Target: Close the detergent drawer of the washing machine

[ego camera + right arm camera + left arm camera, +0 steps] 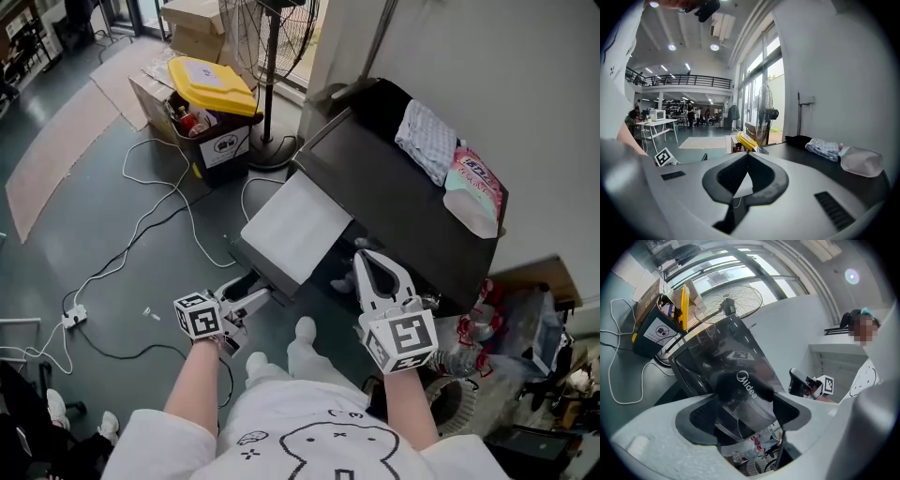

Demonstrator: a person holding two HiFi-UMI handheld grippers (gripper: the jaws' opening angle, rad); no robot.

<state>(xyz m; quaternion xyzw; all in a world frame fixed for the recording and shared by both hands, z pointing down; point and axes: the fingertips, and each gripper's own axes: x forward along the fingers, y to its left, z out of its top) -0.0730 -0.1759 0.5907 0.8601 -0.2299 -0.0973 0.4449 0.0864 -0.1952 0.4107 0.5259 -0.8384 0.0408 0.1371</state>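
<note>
— Left gripper (258, 300) first: how do its jaws stand?
— Wide apart, with nothing between them. In its own view the gap frames the dark, glossy front of the washing machine (754, 362), brand lettering and all.
— And the right gripper (361, 255)?
— Tips together, gripping nothing. Only a curved slot shows behind the tips, and something white is seen through it.
— Where is the detergent drawer (295, 230)?
— I take it to be the white slab jutting out from the machine's front edge, dark along its outer end, so it is pulled out. The left gripper is low and just beside the slab's outer corner. The right gripper is at the machine's front edge, on the slab's other side. I can't tell whether either one touches it.
— Anything on the machine?
— A checked cloth (427, 141) and a pink detergent bag (473, 187) lie side by side near the top's back edge, by the wall.
— And the floor?
— A yellow-lidded bin (211, 103), a standing fan (272, 56) beside it, and white cables (141, 225).
</note>
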